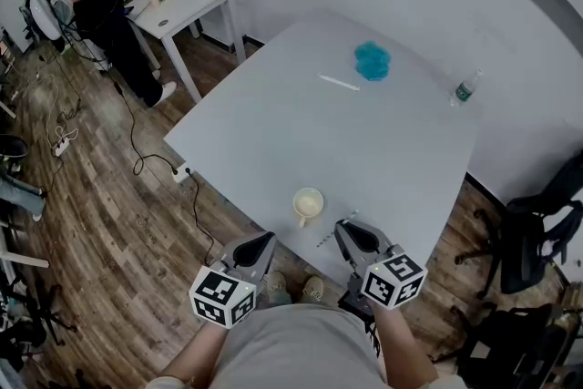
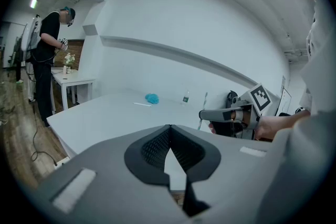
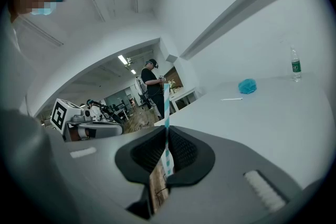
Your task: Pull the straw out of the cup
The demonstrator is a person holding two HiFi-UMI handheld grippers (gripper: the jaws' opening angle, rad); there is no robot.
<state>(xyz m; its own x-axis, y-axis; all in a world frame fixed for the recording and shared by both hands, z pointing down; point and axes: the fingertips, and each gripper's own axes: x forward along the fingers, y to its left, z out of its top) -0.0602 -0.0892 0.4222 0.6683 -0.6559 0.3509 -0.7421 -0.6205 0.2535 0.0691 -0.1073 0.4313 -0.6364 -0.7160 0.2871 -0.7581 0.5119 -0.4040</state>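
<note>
My right gripper [image 3: 166, 136]: jaws clamp straw [image 3: 166, 107] | left gripper [image 2: 170, 136]: jaws together, empty | risk: thin straw slips; unheld cup [image 1: 308, 204] tips off tabletop [image 1: 364, 150] edge.

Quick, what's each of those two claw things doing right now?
Left gripper: closed, nothing between its jaws.
Right gripper: closed on the striped straw.

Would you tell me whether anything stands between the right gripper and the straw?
Nothing visible does. The right gripper has its jaws shut on the straw, which sticks out past their tips. In the head view the straw appears to be out of the cup, just beside it.
</note>
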